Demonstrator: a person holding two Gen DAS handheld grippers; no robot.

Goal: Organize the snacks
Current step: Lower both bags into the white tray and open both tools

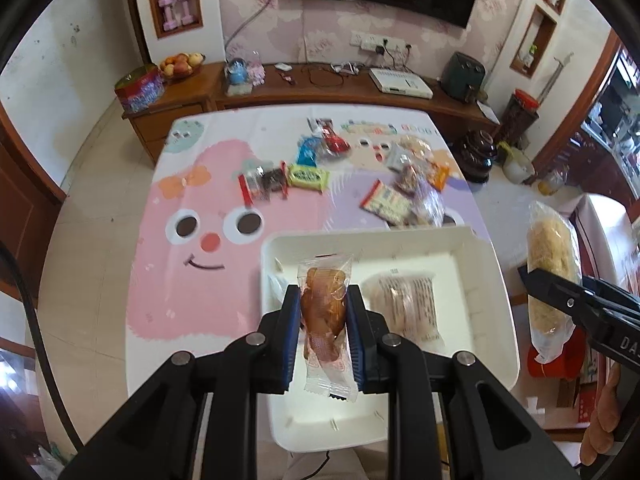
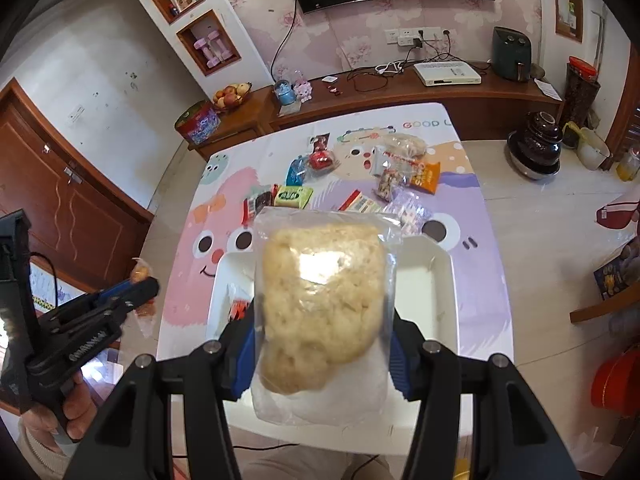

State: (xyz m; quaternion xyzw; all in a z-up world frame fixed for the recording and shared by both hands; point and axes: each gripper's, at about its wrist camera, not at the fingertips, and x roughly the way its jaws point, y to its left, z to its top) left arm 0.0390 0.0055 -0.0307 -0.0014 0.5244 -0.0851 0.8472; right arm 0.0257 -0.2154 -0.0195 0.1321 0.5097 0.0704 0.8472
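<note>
A living-room table carries scattered snacks. We find the left gripper clamped on a brown snack, the right gripper clamped on a crumbly cake; both hang over the white tray, presumably for dropping in.

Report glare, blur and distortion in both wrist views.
Left wrist view: fisheye bends the table edges; the far snacks are smeared by motion blur; the brown snack in the left tongs stays fairly sharp. Right wrist view: a white glare patch sits on the rice cake bag; dark vignette rings the corners.
</note>
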